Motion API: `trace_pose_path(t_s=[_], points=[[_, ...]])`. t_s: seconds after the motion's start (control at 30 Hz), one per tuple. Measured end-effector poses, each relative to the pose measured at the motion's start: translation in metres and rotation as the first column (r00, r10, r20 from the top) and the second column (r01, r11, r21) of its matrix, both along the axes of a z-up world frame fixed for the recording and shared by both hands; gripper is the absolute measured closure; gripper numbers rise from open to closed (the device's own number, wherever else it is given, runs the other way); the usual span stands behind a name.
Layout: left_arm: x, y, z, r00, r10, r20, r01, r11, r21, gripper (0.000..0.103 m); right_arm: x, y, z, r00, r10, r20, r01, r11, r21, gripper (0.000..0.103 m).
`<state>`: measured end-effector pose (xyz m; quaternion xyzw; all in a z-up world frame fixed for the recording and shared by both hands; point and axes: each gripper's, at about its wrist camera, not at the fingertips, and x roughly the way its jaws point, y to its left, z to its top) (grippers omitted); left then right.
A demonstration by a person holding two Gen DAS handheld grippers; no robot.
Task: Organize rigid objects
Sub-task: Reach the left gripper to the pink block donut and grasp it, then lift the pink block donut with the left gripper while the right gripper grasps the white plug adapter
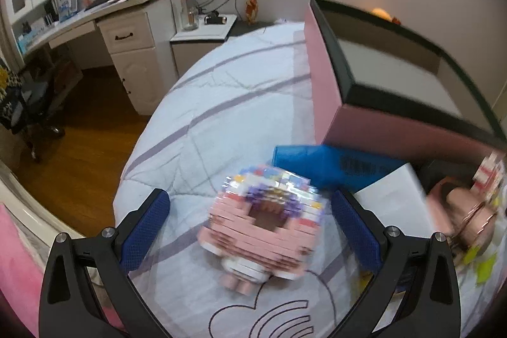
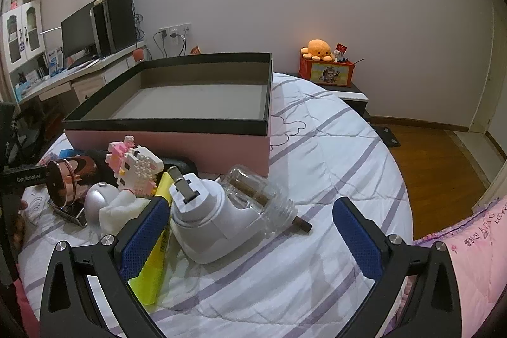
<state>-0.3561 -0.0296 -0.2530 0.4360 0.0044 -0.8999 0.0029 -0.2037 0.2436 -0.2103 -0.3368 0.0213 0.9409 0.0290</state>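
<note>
A: How far along?

B: Barely started imo. The pink box [image 2: 177, 148] w/ black rim looks empty, nothing inside as far as visible.

A: Items?

B: All on the bed [image 2: 317, 243] beside it: brick figure [image 1: 263, 220], white grinder [image 2: 209, 224], glass jar [image 2: 259, 198], yellow pad [image 2: 155, 258], blue box [image 1: 320, 163].

A: Grippers?

B: Left gripper [image 1: 250, 227] spread wide around the brick figure, not touching. Right gripper [image 2: 250, 233] also wide apart, holding 0, grinder between its fingers.

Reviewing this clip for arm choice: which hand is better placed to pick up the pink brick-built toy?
Left. The left gripper has its jaws open on either side of the pink brick-built toy. The right gripper, also open, faces a white grinder instead.
</note>
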Motion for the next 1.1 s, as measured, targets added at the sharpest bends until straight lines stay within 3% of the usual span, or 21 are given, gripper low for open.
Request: trace_pose_path(t_s=[0.1, 0.43, 0.77, 1.1], points=[[0.005, 0.004, 0.001, 0.999, -0.023, -0.024, 0.023, 1.000, -0.014, 0.005, 0.000, 0.002, 0.000, 1.000, -0.002, -0.002, 0.002, 1.000, -0.017, 0.000], [0.030, 0.000, 0.005, 0.991, -0.083, -0.101, 0.083, 0.997, -0.005, 0.044, 0.003, -0.001, -0.004, 1.000, 0.006, 0.017, -0.005, 1.000, -0.028, 0.000], [0.036, -0.003, 0.010, 0.993, -0.082, -0.083, 0.084, 0.996, 0.025, 0.045, 0.008, 0.001, -0.007, 0.999, -0.011, 0.030, 0.012, 0.999, -0.030, 0.000], [0.069, 0.000, 0.024, 0.983, -0.157, -0.098, 0.166, 0.982, 0.086, 0.045, 0.014, 0.009, -0.003, 0.999, -0.033, 0.023, 0.034, 0.998, -0.051, 0.000]])
